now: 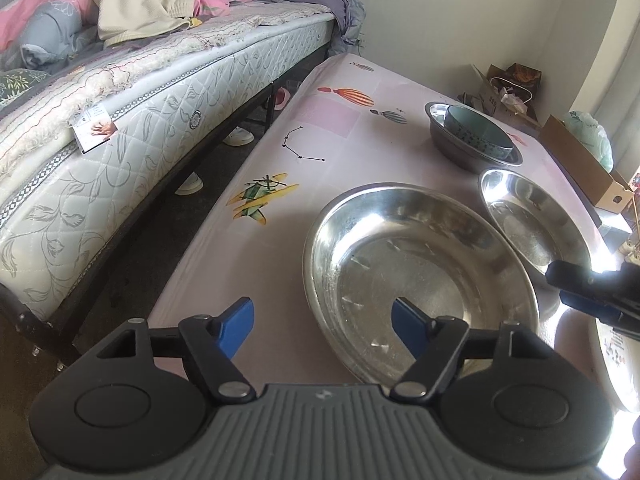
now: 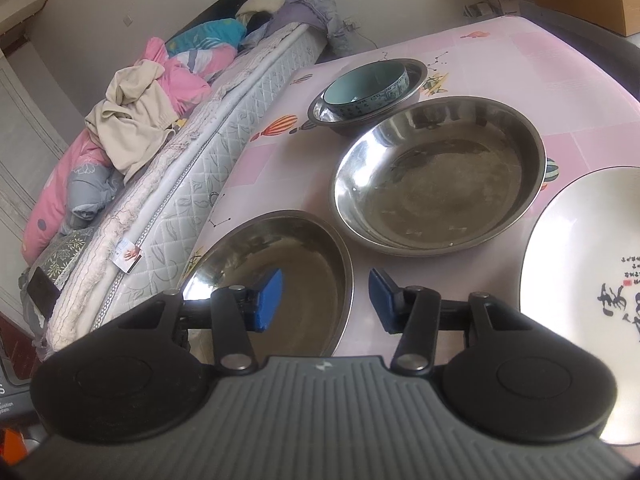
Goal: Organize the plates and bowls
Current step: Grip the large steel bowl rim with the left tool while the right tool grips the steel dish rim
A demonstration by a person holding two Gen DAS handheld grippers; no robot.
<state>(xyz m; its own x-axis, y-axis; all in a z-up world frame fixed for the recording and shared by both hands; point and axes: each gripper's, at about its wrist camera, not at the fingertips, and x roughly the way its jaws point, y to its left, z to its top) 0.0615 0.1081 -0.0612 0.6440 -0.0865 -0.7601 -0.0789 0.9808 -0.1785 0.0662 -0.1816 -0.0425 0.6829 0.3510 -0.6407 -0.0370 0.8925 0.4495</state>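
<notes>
Two steel plates lie side by side on the pink tablecloth: a near one (image 1: 416, 276) (image 2: 280, 280) and a second one (image 1: 536, 224) (image 2: 436, 176). Behind them a steel bowl (image 1: 460, 148) (image 2: 416, 80) holds a teal ceramic bowl (image 1: 476, 130) (image 2: 360, 92). A white plate with black writing (image 2: 584, 292) lies at the right. My left gripper (image 1: 324, 332) is open, straddling the near plate's left rim. My right gripper (image 2: 326, 300) is open over that plate's right rim; it also shows in the left wrist view (image 1: 592, 292).
A bed with a quilted mattress (image 1: 160, 120) and piled bedding (image 2: 132, 120) runs along the table's left side. Cardboard boxes (image 1: 588, 168) (image 2: 588, 0) and clutter stand beyond the far table edge. Shoes (image 1: 192, 184) lie on the floor under the bed.
</notes>
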